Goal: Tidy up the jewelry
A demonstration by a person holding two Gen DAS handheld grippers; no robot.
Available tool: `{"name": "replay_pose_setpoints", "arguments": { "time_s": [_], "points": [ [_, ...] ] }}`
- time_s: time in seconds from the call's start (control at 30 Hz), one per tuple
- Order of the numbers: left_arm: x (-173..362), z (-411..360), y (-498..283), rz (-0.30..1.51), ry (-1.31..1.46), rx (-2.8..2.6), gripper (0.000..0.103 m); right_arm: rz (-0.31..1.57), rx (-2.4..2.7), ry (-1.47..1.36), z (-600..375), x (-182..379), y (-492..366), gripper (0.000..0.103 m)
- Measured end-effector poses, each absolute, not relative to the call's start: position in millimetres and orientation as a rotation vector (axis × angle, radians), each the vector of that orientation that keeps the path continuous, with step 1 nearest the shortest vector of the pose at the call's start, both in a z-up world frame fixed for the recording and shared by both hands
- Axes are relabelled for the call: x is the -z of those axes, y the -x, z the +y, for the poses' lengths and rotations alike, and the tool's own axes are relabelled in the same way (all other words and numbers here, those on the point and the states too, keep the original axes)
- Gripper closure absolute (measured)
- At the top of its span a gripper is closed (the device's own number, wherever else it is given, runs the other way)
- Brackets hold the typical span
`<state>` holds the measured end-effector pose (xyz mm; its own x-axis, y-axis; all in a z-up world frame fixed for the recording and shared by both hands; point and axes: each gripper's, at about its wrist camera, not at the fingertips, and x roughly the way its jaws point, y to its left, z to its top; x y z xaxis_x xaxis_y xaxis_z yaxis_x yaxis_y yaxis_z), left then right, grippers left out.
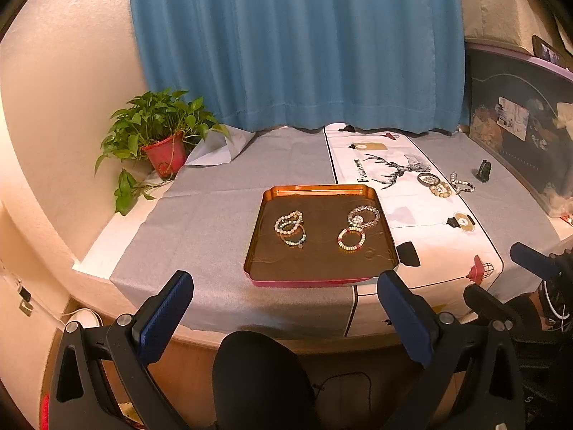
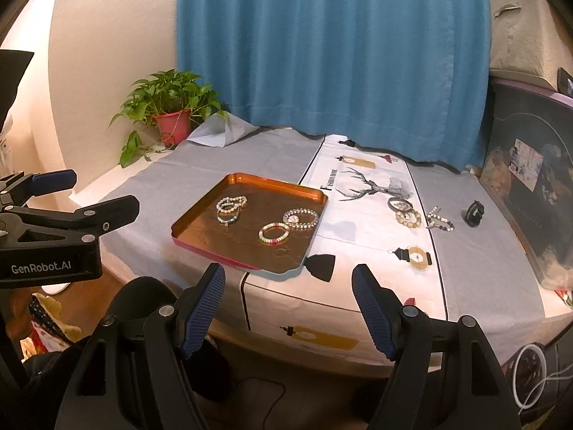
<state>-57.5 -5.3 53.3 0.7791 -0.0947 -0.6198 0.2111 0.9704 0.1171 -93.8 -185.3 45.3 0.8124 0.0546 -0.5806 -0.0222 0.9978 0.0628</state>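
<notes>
Resting in copper tray (image 1: 372, 193), four beaded bracelets (image 1: 351, 239), both grippers' fingers (image 1: 168, 313) spread, holding nothing

We saw our left gripper (image 1: 285, 283) and right gripper (image 2: 288, 279), black frames, blue ribbed pads (image 2: 204, 313), silver screws (image 2: 164, 310), white "GenRobot.AI" lettering (image 2: 41, 268).

Warm indoor light, fisheye-warped edges

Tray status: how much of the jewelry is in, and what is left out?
Done: four bracelets lie in the copper tray. In hand: nothing; left gripper and right gripper are open and empty. Left: a wooden-bead bracelet and several other pieces on the runner beside the tray.
</notes>
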Motion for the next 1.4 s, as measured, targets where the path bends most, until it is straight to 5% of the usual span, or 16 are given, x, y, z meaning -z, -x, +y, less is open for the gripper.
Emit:
{"name": "replay_pose_setpoints", "arguments": {
  "time_s": [0.77,1.4],
  "points": [
    [-40,-29,33,0.713,-0.238,0.196,0.001,0.653,-0.015,-0.104,-207,-24,82,0.029],
    [-16,-118,-45,0.826,-0.224,0.329,0.001,0.724,0.202,-0.238,-338,18,48,0.029]
  ]
}}
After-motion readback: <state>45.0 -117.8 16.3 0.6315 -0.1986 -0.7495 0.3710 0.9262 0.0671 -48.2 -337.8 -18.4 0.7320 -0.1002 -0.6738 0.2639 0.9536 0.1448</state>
